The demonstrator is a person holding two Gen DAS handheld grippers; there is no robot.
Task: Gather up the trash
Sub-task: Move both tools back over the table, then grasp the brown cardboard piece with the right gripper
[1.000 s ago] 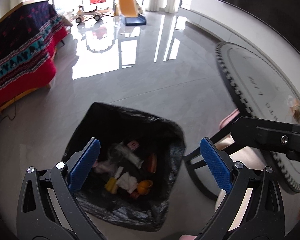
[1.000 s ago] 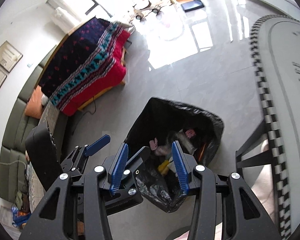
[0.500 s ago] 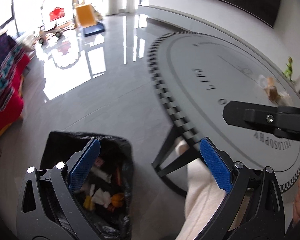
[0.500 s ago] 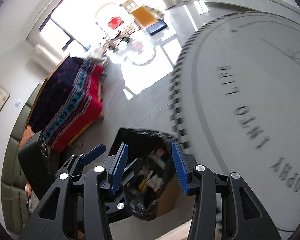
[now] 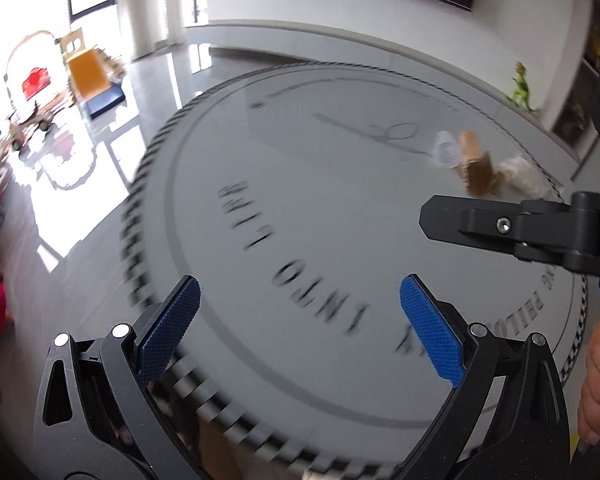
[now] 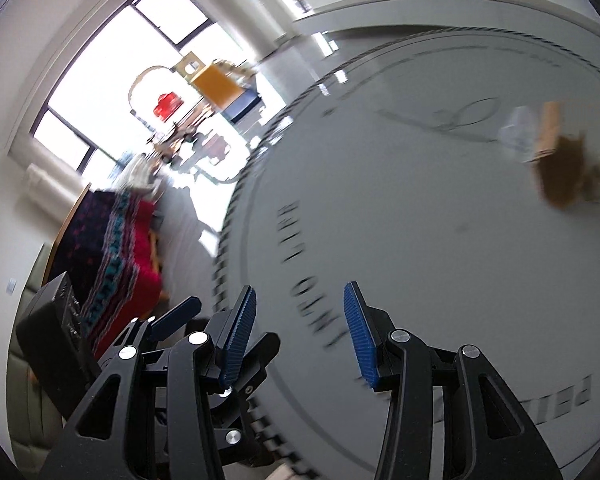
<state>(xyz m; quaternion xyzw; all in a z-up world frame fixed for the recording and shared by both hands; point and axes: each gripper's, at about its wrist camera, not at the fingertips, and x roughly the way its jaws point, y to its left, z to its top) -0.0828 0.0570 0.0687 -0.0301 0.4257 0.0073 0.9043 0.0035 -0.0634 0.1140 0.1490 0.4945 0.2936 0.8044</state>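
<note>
A small pile of trash lies at the far right of the round grey table point(image 5: 300, 184): a brown paper piece point(image 5: 478, 168), a clear plastic cup point(image 5: 446, 150) and a white crumpled wrapper point(image 5: 522, 172). The right wrist view shows the same brown piece point(image 6: 562, 178) and cup point(image 6: 516, 136), blurred. My left gripper point(image 5: 300, 328) is open and empty above the table's near edge. My right gripper point(image 6: 298, 336) is open and empty over the table's near part point(image 6: 420, 220); its body also shows in the left wrist view point(image 5: 520, 232). The trash bag is out of view.
The table top carries large dark lettering and a checkered rim point(image 5: 140, 216). A red and navy blanket covers furniture point(image 6: 112, 240) at the left. A children's slide point(image 5: 88, 72) and toys stand by the bright windows across the glossy floor.
Both grippers have swung up and right, from over the black trash bag on the floor to over the round table. The bag has left view and the trash pile has come in.
</note>
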